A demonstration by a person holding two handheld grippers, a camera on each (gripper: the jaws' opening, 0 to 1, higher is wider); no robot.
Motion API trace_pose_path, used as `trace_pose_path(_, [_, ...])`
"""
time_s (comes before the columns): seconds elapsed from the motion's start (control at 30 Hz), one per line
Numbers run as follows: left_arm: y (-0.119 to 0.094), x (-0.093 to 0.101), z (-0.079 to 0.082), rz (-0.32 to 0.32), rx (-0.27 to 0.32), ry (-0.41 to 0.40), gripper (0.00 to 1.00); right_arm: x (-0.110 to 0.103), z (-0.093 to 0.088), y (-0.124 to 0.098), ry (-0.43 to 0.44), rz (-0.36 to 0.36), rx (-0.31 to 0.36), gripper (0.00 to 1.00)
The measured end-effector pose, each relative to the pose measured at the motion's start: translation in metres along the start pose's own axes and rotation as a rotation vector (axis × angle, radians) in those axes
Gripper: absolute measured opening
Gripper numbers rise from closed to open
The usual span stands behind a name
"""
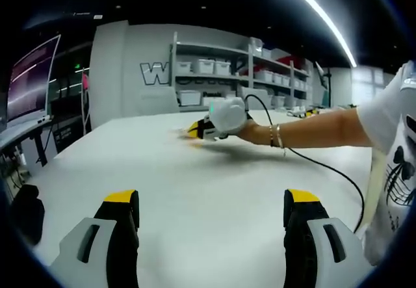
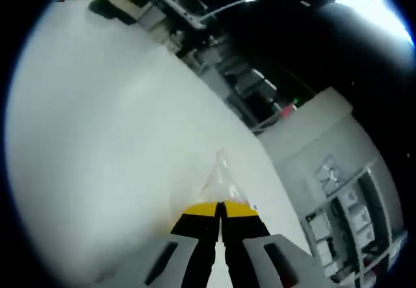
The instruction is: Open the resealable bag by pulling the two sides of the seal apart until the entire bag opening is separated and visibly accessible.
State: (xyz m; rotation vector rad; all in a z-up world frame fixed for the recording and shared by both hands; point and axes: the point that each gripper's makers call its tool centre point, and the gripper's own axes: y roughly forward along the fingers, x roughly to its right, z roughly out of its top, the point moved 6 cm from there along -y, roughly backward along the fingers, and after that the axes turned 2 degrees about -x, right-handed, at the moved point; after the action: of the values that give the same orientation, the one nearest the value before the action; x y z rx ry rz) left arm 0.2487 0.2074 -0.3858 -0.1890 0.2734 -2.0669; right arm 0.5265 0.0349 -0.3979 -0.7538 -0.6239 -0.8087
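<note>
A clear resealable bag [image 2: 220, 176] lies on the white table [image 2: 110, 125], its near edge running in between the yellow tips of my right gripper [image 2: 221, 209]. That gripper's jaws are pressed together on the bag's edge. From the left gripper view, the right gripper [image 1: 195, 130] rests low on the table [image 1: 208, 184] far ahead, held by a person's hand [image 1: 250, 130] with bracelets at the wrist; the bag is too faint to make out there. My left gripper [image 1: 212, 200] hovers over the near table, its jaws wide apart with nothing between them.
A black cable [image 1: 325, 168] trails from the right gripper across the table to the right. The person's white shirt [image 1: 393, 164] is at the right edge. Shelves with white bins [image 1: 214, 73] stand behind the table, and a monitor [image 1: 29, 80] is at the left.
</note>
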Motion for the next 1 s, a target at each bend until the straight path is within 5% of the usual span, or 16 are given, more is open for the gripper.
trace_pose_path(0.33, [-0.005,0.001,0.004,-0.002,0.011,0.007,0.91,0.012,-0.002,-0.004,0.116,-0.027,0.003,0.00])
trace_pose_path(0.77, [-0.009,0.002,0.006,-0.005,0.025,0.010,0.91,0.030,0.000,-0.013,0.413,-0.045,0.059,0.00])
trace_pose_path(1.0, [-0.014,0.006,0.007,-0.004,0.030,0.017,0.91,0.034,0.003,-0.020,0.443,-0.059,0.072,0.00])
